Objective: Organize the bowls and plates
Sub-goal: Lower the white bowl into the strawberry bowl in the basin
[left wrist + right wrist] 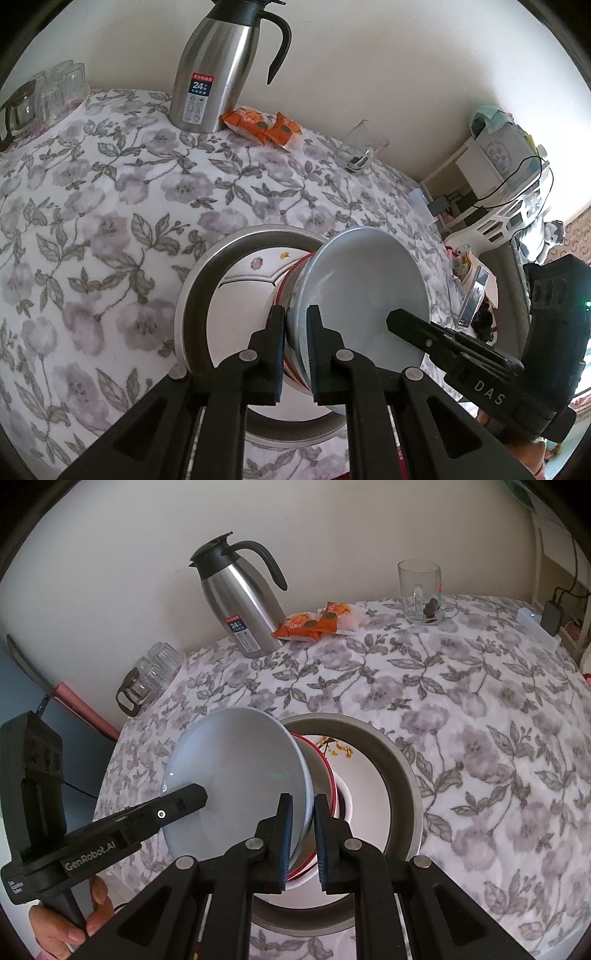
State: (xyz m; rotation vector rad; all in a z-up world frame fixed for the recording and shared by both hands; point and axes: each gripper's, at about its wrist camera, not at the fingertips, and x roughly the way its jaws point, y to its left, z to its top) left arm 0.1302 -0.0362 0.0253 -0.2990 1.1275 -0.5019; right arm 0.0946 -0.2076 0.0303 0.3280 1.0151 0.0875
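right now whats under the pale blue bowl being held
Beneath the pale blue bowl sits a red-rimmed white bowl, above a white patterned plate inside a metal tray. The bowls hide much of the plate; whether they touch it can't be seen.

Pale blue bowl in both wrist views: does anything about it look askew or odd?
Yes. The pale blue ceramic bowl stands tipped on edge, with the left hand-held gripper and right hand-held gripper both pinching its rim over the round metal tray.
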